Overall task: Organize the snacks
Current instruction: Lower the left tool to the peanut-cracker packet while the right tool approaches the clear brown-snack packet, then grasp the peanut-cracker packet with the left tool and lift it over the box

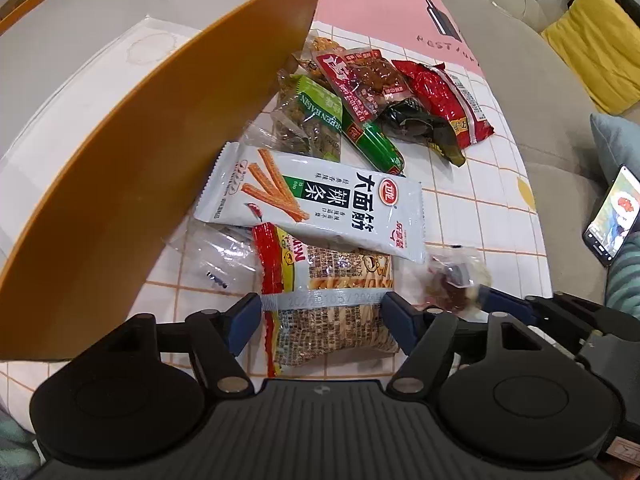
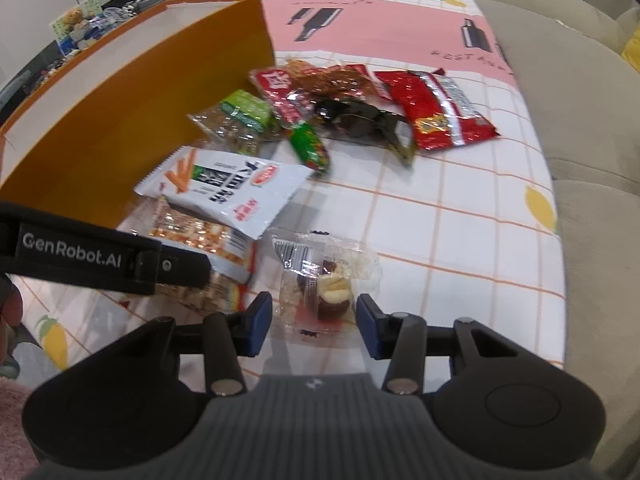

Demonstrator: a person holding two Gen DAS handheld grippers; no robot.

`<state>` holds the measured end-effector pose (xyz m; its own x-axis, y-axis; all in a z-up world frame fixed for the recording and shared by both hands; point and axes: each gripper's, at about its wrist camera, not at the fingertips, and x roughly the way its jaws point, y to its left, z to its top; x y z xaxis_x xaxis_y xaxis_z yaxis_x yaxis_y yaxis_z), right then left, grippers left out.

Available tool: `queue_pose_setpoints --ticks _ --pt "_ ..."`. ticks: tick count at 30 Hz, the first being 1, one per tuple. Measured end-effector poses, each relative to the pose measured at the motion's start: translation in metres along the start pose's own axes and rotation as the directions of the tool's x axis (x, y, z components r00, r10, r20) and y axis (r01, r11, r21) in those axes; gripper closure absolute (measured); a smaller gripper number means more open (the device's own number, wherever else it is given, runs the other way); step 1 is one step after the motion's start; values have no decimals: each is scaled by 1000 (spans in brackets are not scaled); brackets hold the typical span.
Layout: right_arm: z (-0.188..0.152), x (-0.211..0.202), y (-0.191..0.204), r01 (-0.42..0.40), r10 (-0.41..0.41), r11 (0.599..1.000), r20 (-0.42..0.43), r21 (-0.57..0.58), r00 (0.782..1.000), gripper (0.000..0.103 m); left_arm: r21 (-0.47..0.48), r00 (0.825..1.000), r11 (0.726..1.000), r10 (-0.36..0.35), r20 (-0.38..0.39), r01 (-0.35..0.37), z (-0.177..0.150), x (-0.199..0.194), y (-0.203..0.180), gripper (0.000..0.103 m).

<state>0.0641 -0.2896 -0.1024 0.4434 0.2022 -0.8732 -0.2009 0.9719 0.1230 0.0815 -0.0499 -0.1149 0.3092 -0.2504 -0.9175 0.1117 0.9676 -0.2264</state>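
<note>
Several snack packets lie on the checked tablecloth beside an orange box (image 1: 120,168) with a white inside. My left gripper (image 1: 322,320) is open, its blue pads on either side of a cracker packet (image 1: 332,312) with a red edge. A white spicy-strip packet (image 1: 316,204) lies across that packet's far end. My right gripper (image 2: 314,324) is open around a clear-wrapped small cake (image 2: 328,280). The left gripper's body (image 2: 92,256) shows in the right wrist view over the cracker packet (image 2: 200,240). The cake also shows in the left wrist view (image 1: 452,280).
Farther off lie a green raisin bag (image 1: 316,120), a green sausage (image 1: 376,144), a dark seaweed packet (image 1: 424,124) and red packets (image 1: 444,100). A beige sofa (image 2: 580,120) runs along the table's right edge. A phone (image 1: 612,216) sits there.
</note>
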Motion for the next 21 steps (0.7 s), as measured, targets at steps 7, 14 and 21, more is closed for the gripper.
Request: queue_pose_setpoints --ticks 7,14,21 --pt "-1 1 -3 8 -8 1000 6 -3 1000 59 43 1000 999 18 10 -18 1 10 -11 20" --pt "-2 -1 -2 13 -13 1000 11 -11 1000 60 75 999 997 -8 38 5 -4 4 -12 46" --pt "-3 -4 1 11 -11 1000 11 -16 1000 62 99 999 995 -26 43 22 -10 -5 -12 50"
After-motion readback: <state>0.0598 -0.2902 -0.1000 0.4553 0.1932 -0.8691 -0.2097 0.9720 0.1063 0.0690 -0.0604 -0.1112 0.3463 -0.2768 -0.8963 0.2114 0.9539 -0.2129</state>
